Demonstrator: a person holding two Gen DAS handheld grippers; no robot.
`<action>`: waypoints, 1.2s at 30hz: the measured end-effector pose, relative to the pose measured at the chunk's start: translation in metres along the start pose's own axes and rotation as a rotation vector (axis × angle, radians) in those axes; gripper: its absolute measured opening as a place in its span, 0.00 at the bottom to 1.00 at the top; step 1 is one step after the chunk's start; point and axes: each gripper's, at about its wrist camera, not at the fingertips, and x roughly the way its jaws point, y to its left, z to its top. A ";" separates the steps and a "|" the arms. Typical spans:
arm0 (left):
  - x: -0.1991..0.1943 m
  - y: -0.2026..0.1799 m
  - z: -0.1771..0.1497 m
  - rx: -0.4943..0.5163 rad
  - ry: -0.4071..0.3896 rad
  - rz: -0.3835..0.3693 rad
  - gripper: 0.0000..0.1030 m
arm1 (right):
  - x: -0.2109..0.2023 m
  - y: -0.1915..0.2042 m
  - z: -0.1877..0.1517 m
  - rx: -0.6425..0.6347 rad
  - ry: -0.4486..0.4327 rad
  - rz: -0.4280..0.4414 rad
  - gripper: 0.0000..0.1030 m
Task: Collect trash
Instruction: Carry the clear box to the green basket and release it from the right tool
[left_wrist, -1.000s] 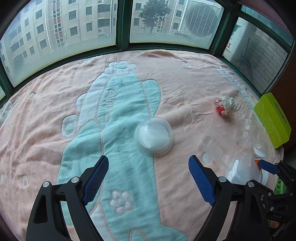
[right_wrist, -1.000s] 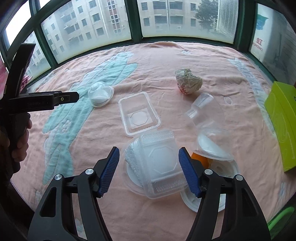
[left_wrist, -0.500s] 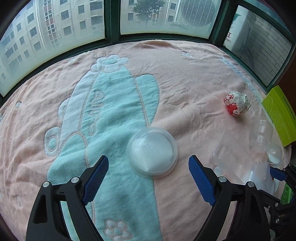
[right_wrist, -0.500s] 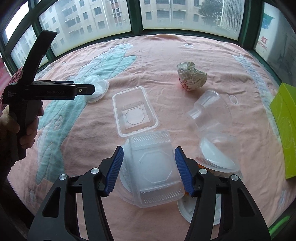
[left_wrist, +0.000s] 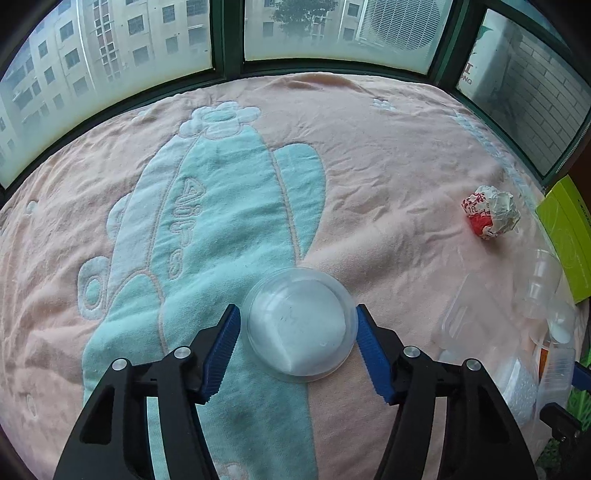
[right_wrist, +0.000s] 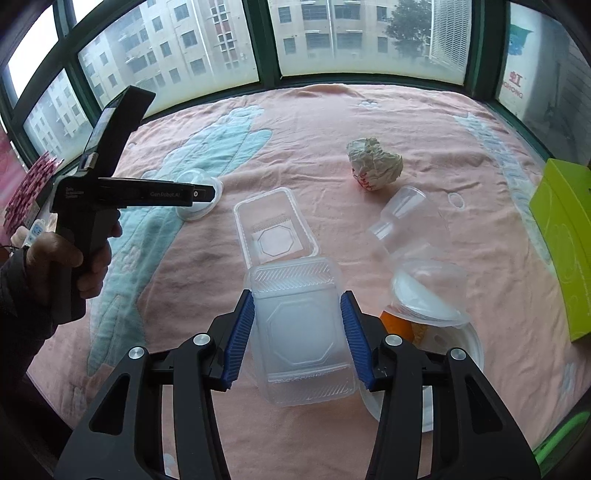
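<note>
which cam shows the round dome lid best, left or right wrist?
Left wrist. The round dome lid sits centred and close between the left gripper fingers, rim fully visible on the blanket. In the right wrist view the lid is small, far off and partly hidden behind the left gripper body.

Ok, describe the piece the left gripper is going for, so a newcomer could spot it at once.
Start at the big teal cactus-like figure on the pink blanket. At its lower right edge lies a round clear plastic dome lid, between the left gripper's blue fingers. It lies alone, apart from the pile of clear containers to the right, and unlike the rectangular ones there it is circular.
</note>
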 end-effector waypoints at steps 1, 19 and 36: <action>-0.002 0.000 -0.001 -0.001 -0.001 0.001 0.59 | -0.003 0.000 0.000 0.008 -0.007 0.003 0.47; -0.112 -0.035 -0.042 -0.003 -0.132 -0.085 0.59 | -0.086 -0.015 -0.040 0.168 -0.140 -0.043 0.47; -0.192 -0.143 -0.096 0.121 -0.232 -0.243 0.59 | -0.176 -0.058 -0.121 0.344 -0.228 -0.248 0.47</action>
